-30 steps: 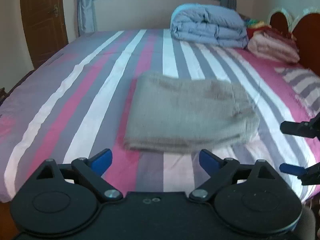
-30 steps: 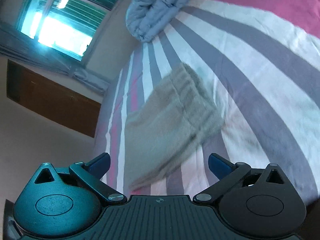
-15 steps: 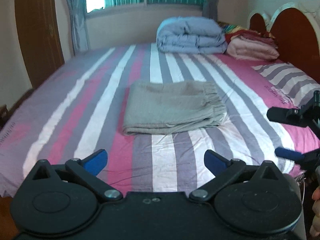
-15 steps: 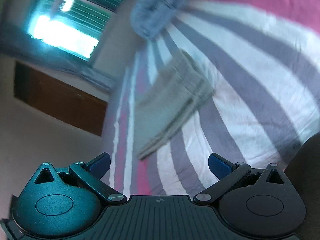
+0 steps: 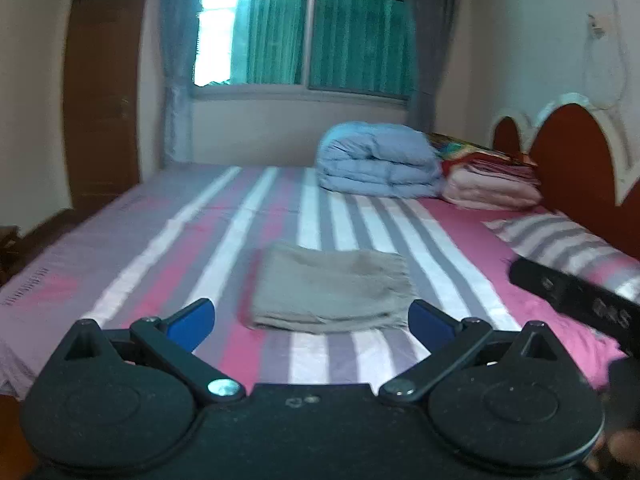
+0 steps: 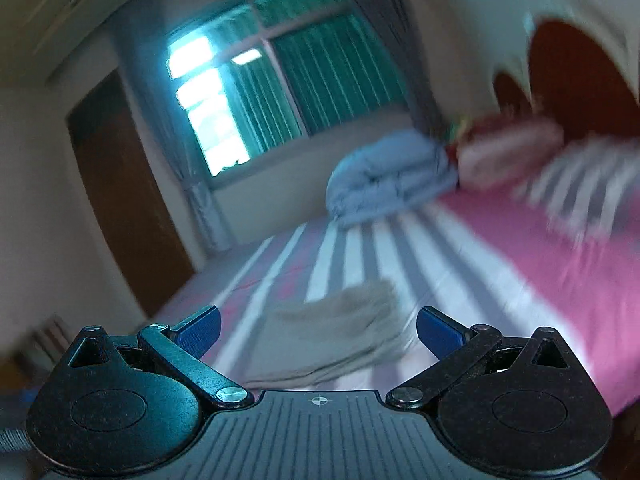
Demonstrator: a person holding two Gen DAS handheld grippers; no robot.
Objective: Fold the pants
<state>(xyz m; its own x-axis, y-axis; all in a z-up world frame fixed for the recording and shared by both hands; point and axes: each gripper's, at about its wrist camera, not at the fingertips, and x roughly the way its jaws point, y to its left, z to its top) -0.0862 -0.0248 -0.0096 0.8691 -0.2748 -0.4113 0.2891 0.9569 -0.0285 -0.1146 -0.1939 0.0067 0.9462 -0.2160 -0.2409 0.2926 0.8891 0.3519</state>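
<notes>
Striped bed carries the folded pants, laid flat; both tools, left tool and right tool, are held wide, empty, well apart from them.

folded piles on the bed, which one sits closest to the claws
The grey pants, alone mid-bed just beyond the open left claw. The blue quilt and pink stack lie far back by the headboard.

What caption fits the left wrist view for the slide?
Folded grey pants lie on the striped bed; the open, empty left gripper faces them.
</notes>
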